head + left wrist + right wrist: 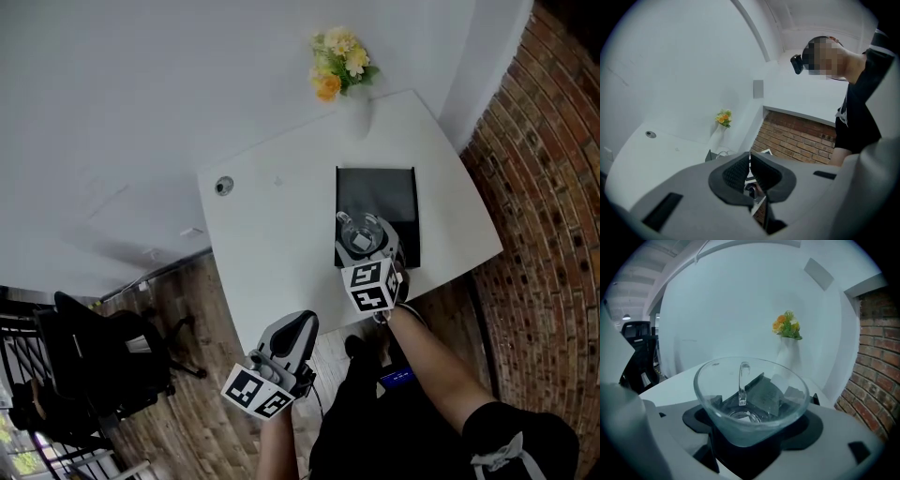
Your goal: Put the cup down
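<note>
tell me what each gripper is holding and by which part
The right gripper holds the glass cup by its lower body near the base, not by the handle. The left gripper holds nothing; its jaws are together.

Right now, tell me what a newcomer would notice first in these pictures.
The glass cup, clamped in the right gripper over the near end of the black mat on the white table. Then the yellow and orange flowers at the table's far edge. The left gripper hangs shut and empty.
</note>
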`<state>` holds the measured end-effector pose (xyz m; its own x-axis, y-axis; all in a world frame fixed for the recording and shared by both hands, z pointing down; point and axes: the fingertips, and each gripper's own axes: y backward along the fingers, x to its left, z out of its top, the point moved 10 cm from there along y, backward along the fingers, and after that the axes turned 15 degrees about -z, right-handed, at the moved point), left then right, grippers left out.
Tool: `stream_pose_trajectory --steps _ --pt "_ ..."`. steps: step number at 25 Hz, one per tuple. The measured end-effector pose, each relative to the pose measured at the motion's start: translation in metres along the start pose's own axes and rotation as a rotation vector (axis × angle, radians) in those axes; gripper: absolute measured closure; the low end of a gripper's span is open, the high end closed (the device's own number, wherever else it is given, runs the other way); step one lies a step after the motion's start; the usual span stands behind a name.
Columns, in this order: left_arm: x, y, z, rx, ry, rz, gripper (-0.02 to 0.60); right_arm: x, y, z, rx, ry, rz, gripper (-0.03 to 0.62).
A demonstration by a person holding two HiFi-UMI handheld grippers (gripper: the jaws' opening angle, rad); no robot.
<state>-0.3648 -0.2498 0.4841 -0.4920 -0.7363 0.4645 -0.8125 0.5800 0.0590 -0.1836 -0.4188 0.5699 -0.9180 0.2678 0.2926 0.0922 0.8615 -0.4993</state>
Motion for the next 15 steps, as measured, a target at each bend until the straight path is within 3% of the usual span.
stream_pose_trajectory --steps 15 --pt "-0.013 -0.014 0.000 0.006 -0.015 0.010 0.561 -0.001 -0.002 -0.004 -0.058 0.108 0.064 0.189"
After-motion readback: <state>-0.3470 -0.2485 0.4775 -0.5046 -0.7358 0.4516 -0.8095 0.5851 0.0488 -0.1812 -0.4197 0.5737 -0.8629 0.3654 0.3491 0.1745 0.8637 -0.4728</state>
